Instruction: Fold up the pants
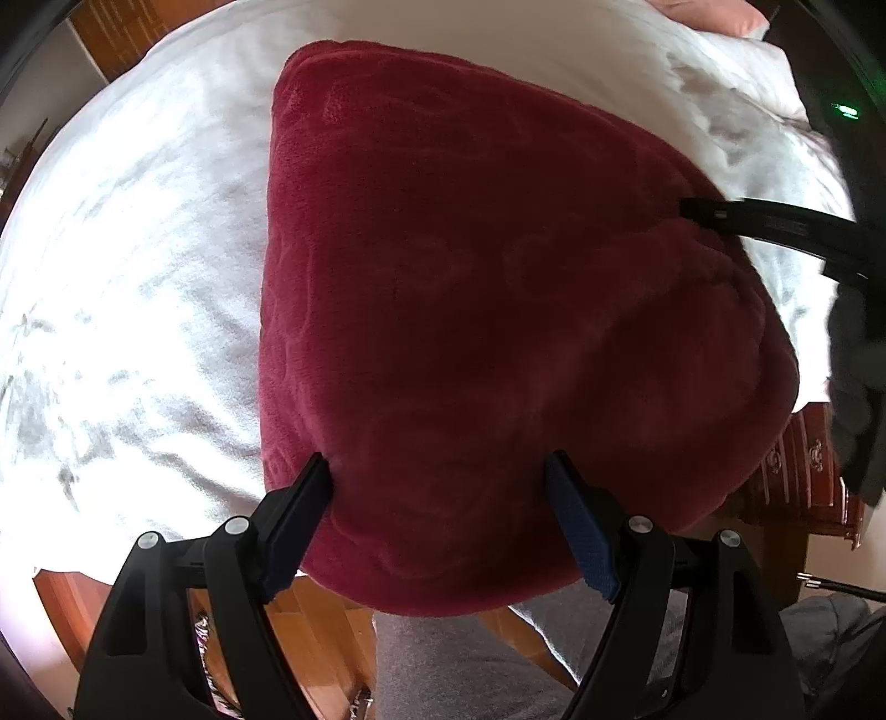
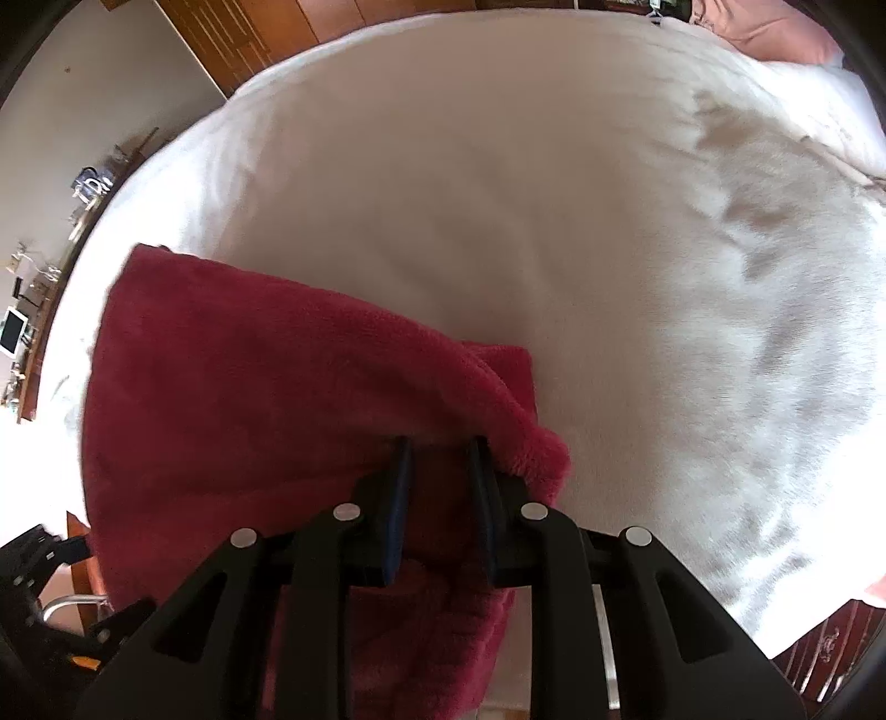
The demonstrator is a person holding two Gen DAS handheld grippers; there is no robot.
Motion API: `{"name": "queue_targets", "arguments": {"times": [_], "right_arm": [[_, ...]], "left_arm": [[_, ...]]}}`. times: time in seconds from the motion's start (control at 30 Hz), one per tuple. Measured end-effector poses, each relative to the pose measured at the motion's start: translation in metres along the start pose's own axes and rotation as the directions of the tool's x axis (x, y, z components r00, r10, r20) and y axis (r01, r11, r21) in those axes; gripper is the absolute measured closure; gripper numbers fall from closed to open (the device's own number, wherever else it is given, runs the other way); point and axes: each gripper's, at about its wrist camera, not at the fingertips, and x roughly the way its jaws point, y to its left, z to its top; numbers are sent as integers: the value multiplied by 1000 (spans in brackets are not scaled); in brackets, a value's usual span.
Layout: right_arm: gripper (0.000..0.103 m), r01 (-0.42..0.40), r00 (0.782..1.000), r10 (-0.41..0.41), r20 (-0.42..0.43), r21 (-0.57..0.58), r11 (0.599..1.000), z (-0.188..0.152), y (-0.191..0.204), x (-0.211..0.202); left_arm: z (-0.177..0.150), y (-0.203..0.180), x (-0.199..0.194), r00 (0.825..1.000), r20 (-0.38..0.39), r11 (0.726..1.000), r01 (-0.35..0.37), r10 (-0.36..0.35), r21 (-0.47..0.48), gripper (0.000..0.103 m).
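Dark red fleece pants (image 1: 470,277) lie folded on the white bed (image 1: 138,277), reaching to its near edge. My left gripper (image 1: 440,471) points straight down over their near end. It is open wide, with the cloth between its fingers (image 1: 310,498) and spreading past the left one. My right gripper (image 2: 440,451) is shut on the right edge of the pants (image 2: 249,415), and a fold of cloth drapes over its fingertips. In the left wrist view the right gripper (image 1: 686,209) comes in from the right and meets the right side of the pants.
The white cover (image 2: 554,221) stretches far behind and to the right. A pink pillow (image 2: 786,33) lies at the far right corner. Wooden floor (image 1: 321,620), a person's grey trouser leg (image 1: 443,664) and a carved wooden bed frame (image 1: 797,471) lie below the near edge.
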Motion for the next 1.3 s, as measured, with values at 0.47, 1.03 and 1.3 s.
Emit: {"name": "queue_targets", "arguments": {"times": [0.47, 1.03, 1.3], "right_arm": [[79, -101, 994, 94, -64, -115, 988, -82, 3, -48], [70, 2, 992, -12, -123, -83, 997, -91, -9, 18], [67, -3, 992, -5, -127, -60, 998, -89, -14, 21]], "left_arm": [[5, -6, 2, 1000, -1, 1000, -17, 17, -17, 25], [-4, -19, 14, 1000, 1, 998, -27, 27, 62, 21], [-4, -15, 2, 999, 25, 998, -22, 20, 54, 21]]}}
